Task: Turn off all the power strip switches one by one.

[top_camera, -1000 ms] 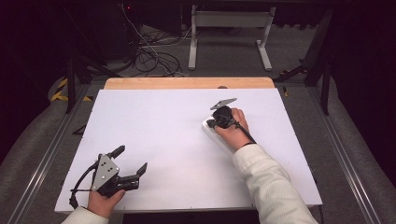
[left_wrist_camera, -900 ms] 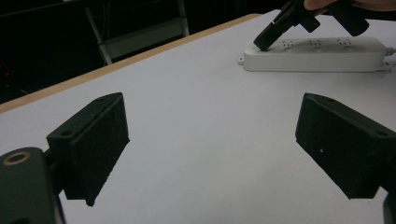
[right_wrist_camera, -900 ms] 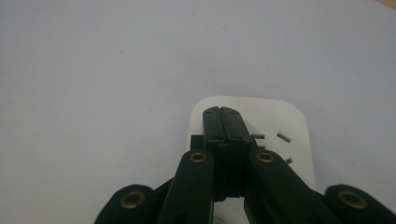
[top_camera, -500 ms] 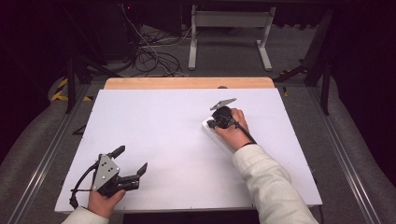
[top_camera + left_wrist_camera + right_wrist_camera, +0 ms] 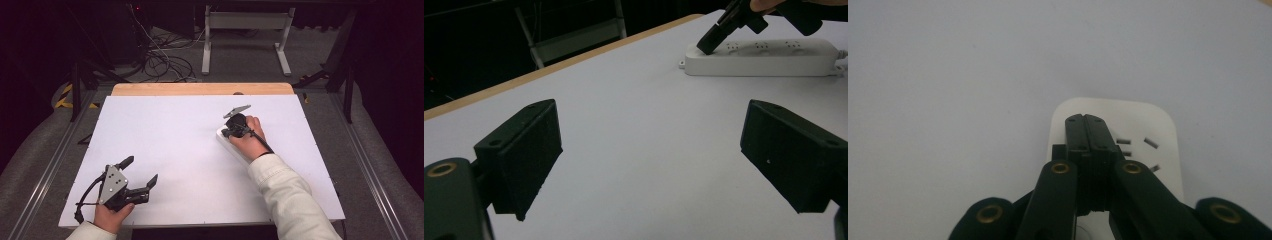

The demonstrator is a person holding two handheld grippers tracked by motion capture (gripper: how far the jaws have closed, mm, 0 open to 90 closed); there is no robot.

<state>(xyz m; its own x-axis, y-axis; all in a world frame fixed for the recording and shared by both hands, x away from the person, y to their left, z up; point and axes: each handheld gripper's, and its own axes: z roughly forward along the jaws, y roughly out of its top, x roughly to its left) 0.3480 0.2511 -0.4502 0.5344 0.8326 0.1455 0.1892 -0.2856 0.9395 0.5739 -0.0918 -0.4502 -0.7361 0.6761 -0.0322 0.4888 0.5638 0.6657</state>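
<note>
A white power strip (image 5: 223, 135) lies on the white table (image 5: 165, 135), right of centre. My right gripper (image 5: 226, 132) is shut, with nothing between its jaws, and its closed tips rest on the strip's near end beside the first socket slots (image 5: 1148, 143). In the left gripper view the strip (image 5: 769, 59) lies at the upper right with the right gripper (image 5: 704, 47) tipped down onto its end. My left gripper (image 5: 140, 171) sits low at the table's front left, jaws wide open and holding nothing. A sleeve and hand cover much of the strip in the high view.
A wooden strip (image 5: 200, 89) runs along the table's far edge. Beyond it, loose cables (image 5: 165, 60) lie on the floor beside a metal stand (image 5: 245, 22). Metal rails (image 5: 55, 155) flank the table on both sides.
</note>
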